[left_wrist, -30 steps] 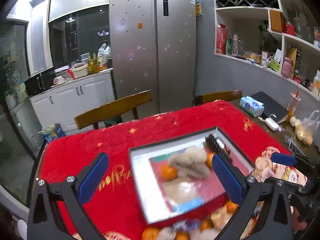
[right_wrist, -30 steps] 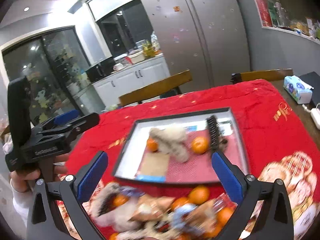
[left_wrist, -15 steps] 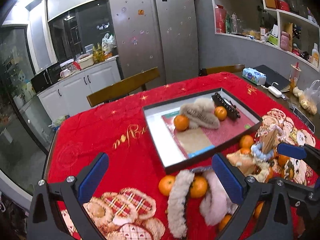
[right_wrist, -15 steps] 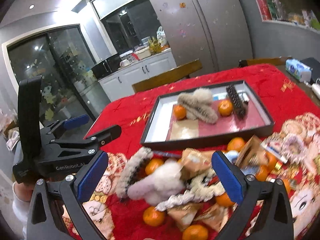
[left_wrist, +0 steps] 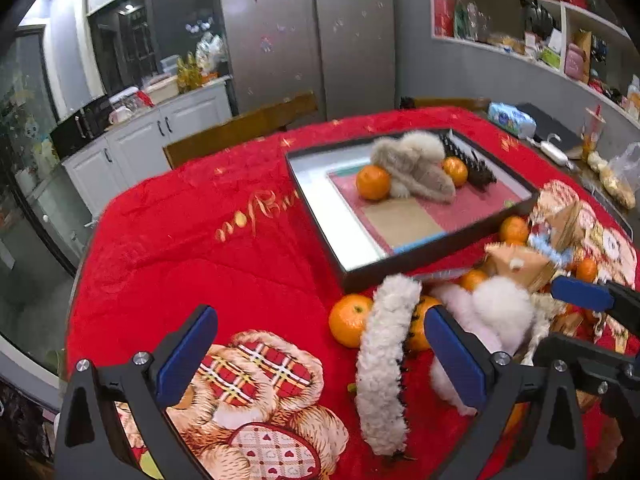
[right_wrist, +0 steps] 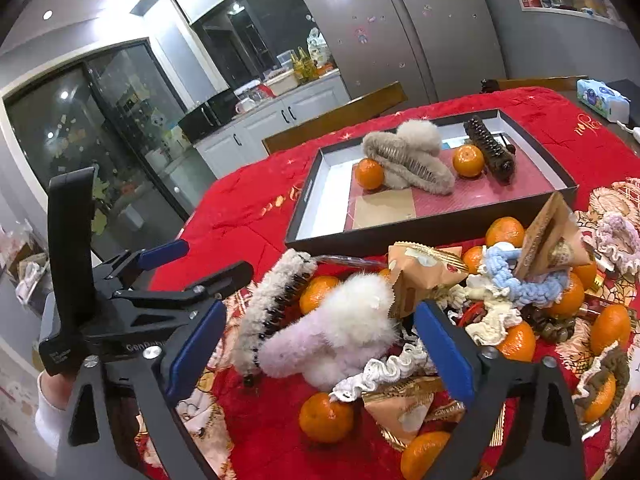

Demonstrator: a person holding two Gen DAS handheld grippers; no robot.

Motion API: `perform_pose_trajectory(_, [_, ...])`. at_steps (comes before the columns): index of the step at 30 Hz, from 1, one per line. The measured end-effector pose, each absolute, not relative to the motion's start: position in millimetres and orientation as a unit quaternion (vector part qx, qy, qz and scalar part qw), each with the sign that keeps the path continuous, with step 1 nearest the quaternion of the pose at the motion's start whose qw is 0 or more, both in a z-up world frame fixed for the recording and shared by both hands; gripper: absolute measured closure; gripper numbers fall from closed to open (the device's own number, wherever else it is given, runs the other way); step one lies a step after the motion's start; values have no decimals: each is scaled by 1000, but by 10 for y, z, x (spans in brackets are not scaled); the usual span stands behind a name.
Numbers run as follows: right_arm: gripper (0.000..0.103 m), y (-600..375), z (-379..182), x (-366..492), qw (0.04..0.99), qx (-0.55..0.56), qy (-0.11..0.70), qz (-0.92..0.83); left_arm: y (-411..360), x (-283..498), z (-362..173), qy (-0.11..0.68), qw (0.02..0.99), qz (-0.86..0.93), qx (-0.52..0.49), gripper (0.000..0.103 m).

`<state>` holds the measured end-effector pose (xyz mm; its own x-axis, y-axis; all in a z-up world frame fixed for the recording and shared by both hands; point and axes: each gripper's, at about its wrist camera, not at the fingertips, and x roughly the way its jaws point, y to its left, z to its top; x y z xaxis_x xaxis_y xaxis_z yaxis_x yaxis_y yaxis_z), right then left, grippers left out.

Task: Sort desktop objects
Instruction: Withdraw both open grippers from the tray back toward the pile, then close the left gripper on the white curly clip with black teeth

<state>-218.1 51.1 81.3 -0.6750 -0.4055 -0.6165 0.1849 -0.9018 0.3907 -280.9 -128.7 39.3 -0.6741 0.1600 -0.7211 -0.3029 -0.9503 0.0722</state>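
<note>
On the red tablecloth (left_wrist: 200,248) we see a shallow black tray (right_wrist: 424,236) holding two oranges, a grey-beige furry hair claw (right_wrist: 408,156) and a dark spiky clip (right_wrist: 490,148). Just in front of the tray's near wall lies the unsorted heap: a pale pink furry claw (right_wrist: 332,336), a long cream furry clip (left_wrist: 384,360) with black teeth, loose oranges, tan triangular packets, a blue knitted scrunchie (right_wrist: 520,276) and a white frilled one.

We hold the left gripper (left_wrist: 320,356) with its jaws wide, nothing pressed between them; the cream clip and an orange (left_wrist: 350,320) lie on the cloth in the gap. Our right gripper (right_wrist: 320,356) has its jaws closing around the pink claw, the pads not yet touching it, with a packet and the frilled scrunchie crowding the right finger.

Only the left view shows the wall shelves, the tissue pack's surroundings and the cloth's plaid bear print up close. Only the right view shows the full spread of the heap, a pink scrunchie (right_wrist: 618,236) at the far right, and the left gripper's body from the side with a sleeve beneath.
</note>
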Motion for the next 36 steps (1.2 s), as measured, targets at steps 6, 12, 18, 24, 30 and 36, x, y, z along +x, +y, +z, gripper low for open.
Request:
perform_pose_trajectory(6, [31, 472, 532, -2337, 145, 411, -144, -888, -1143, -2896, 69, 118, 145, 892, -412, 0])
perform_pose_trajectory(12, [34, 531, 430, -2407, 152, 424, -160, -878, -1109, -2949, -30, 111, 148, 888, -421, 0])
perform_pose_trajectory(18, [33, 473, 418, -2391, 153, 422, -143, -882, -1145, -2955, -53, 119, 138, 887, -425, 0])
perform_pose_trajectory(24, [35, 486, 399, -2386, 159, 421, -149, -880, -1154, -2944, -82, 113, 135, 885, -430, 0])
perform_pose_trajectory(30, [36, 494, 403, -2362, 160, 416, -151, -882, -1231, -2984, -157, 52, 142, 872, -465, 14])
perform_pose_trajectory(36, [45, 506, 410, -2329, 174, 409, -155, -882, -1121, -2858, -133, 44, 196, 870, -451, 67])
